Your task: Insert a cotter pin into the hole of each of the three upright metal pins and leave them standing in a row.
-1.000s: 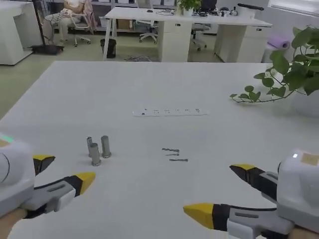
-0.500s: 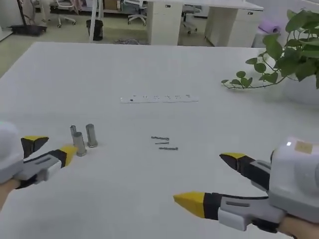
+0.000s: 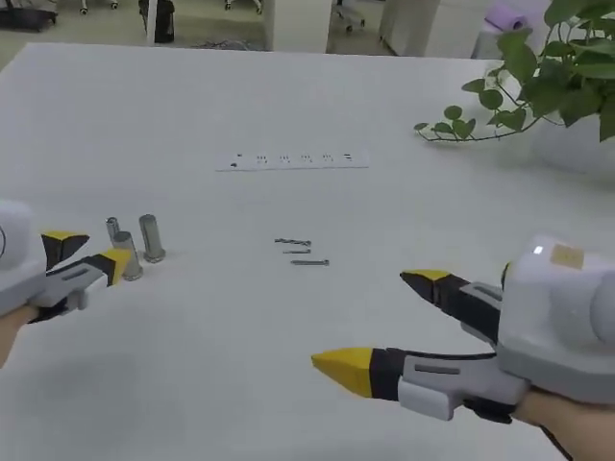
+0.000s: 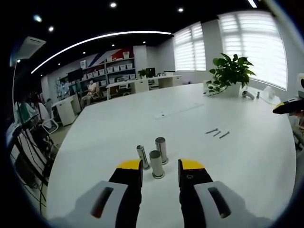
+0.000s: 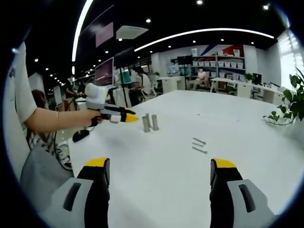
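Left gripper (image 3: 91, 248), jaws partly spread, sits right at my three metal pins (image 3: 149, 237), clustered upright on the tabletop (image 3: 211, 384). The nearest pin (image 4: 155, 165) stands between the tips, clear of both. Right gripper (image 3: 365, 320) has its jaws spread wide and hovers near the three cotter pins (image 3: 300, 251), which lie loose.

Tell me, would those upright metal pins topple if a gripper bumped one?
Probably: each pin is tall and narrow, though its wider foot may steady it slightly. They stand close together, so one falling could knock another. Being round, a toppled one would likely roll on the smooth table.
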